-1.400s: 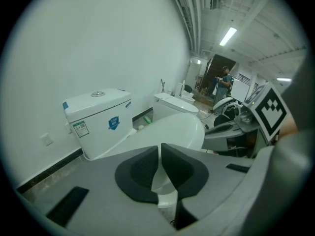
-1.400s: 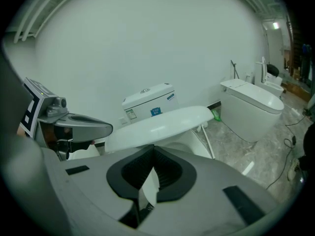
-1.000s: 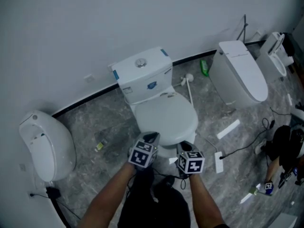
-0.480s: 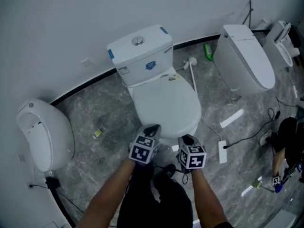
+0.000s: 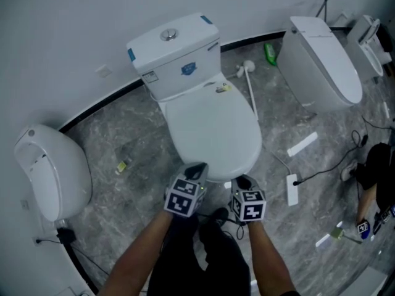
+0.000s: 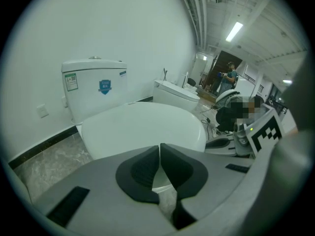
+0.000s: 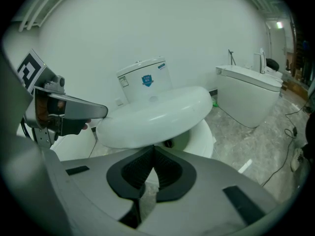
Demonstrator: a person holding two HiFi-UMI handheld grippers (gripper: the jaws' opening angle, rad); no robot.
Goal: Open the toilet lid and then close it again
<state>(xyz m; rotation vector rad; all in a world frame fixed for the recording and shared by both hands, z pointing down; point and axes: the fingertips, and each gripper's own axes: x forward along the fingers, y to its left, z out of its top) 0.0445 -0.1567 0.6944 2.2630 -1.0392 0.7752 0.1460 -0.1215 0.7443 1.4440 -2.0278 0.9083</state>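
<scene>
Head view: left gripper (image 5: 197, 168) and right gripper (image 5: 242, 180), both closed and empty, at the front edge of the lowered toilet lid (image 5: 213, 128); grey marbled floor (image 5: 117, 137), white wall (image 5: 74, 29).

A white toilet tank (image 5: 173, 54) is seen at 12 o'clock, and the toilet lid (image 5: 213, 131) is laid over the bowl just below it. The left gripper (image 5: 196, 169) and the right gripper (image 5: 242, 182) are held at 6 o'clock, close to the lid's front edge; a touch cannot be told. Another toilet (image 5: 324, 60) is seen at 2 o'clock, a green bottle (image 5: 270, 54) at 1 o'clock, and a white round shell (image 5: 49, 171) at 9 o'clock on the grey floor (image 5: 123, 140).
</scene>
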